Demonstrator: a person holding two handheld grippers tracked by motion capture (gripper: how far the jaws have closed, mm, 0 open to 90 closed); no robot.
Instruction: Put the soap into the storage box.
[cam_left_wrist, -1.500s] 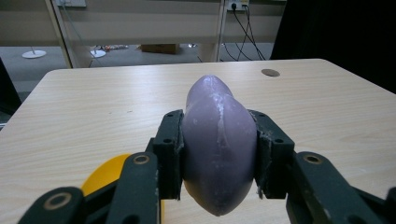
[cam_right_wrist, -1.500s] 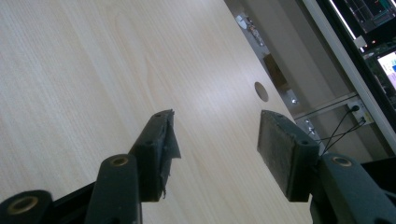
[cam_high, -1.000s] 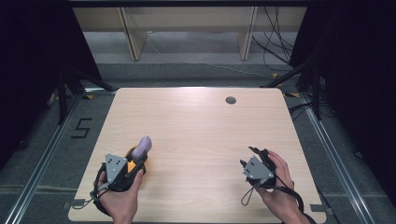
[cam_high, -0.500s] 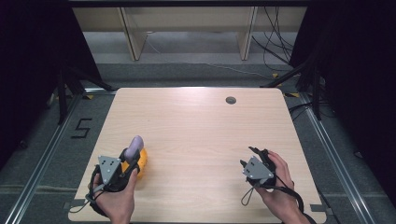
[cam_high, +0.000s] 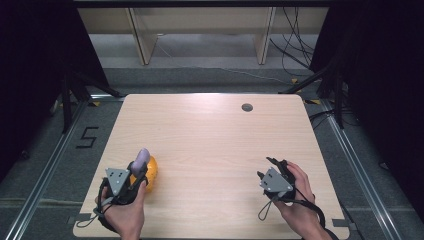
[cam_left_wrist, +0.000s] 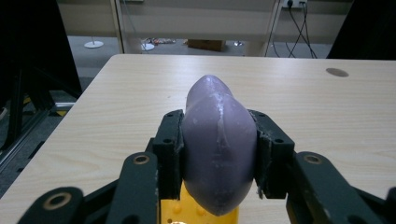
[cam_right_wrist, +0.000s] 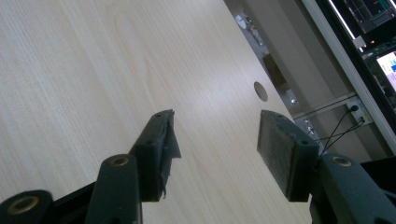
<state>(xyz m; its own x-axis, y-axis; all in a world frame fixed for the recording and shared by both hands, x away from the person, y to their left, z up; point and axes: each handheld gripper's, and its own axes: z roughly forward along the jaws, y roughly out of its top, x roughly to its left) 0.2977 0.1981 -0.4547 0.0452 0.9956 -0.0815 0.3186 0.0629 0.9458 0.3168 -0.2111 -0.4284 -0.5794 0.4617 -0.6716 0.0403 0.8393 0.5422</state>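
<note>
**Purple lump clamped at the near left corner**

Pale wood table (cam_high: 210, 145) stands on a grey floor, with dark drapes on both sides and light wooden furniture legs beyond its far edge. Close to the far edge a small round hole (cam_high: 247, 107) is set into the top.

At the near left corner the left gripper (cam_high: 140, 166) is held in a hand (cam_high: 125, 212) that comes in from the bottom. Its jaws are clenched on a purple lump (cam_left_wrist: 218, 144), smooth and rounded, with a seam running down its middle; both pads press flat against its sides. The lump sticks up and forward out of the jaws. Just under and beside it lies an orange-yellow piece (cam_high: 150, 172), touching the gripper's front; from the gripper's own camera its yellow surface (cam_left_wrist: 201, 212) shows below the lump.

Well apart, at the near right, the right gripper (cam_high: 264, 169) sits in the other hand (cam_high: 300, 200). Its jaws are spread with nothing between them, only bare wood
</note>
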